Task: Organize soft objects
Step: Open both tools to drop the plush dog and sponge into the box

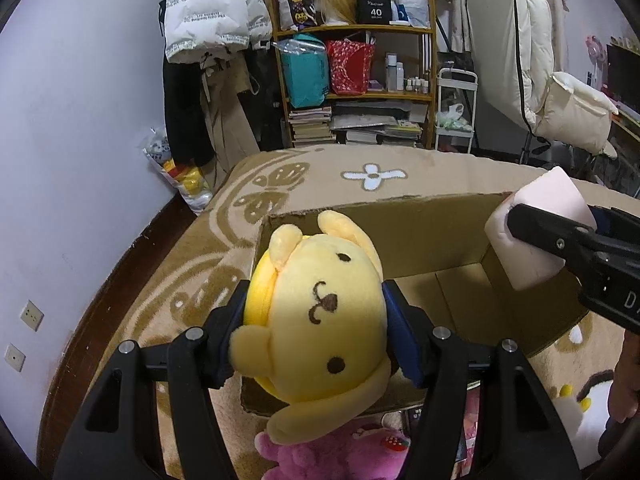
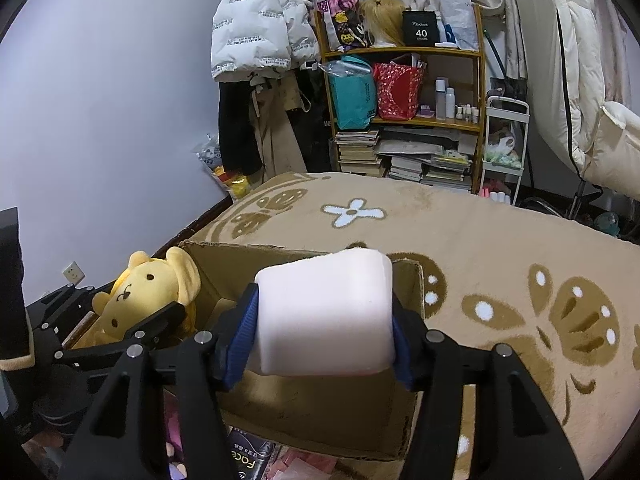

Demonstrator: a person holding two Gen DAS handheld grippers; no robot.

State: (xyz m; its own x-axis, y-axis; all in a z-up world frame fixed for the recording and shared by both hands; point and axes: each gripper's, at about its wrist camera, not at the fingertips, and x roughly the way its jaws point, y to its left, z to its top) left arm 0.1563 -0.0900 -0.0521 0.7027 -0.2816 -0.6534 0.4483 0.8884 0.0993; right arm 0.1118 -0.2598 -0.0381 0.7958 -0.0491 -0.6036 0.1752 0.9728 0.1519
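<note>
I read "40" on the black box (image 2: pixel 421 29) on the top shelf, and "Face" on a dark packet (image 2: pixel 250 460) below my box.

Box floor (image 2: pixel 320 408) mostly hidden behind pink block (image 2: pixel 324 312); purple plush (image 1: pixel 320 456) cut off by bottom edge; shelf bottle labels (image 2: pixel 444 98) illegible.

Home bedroom: hung coats (image 2: pixel 260 32), cluttered bookshelf (image 2: pixel 404 112), patterned rug (image 2: pixel 500 248).
</note>
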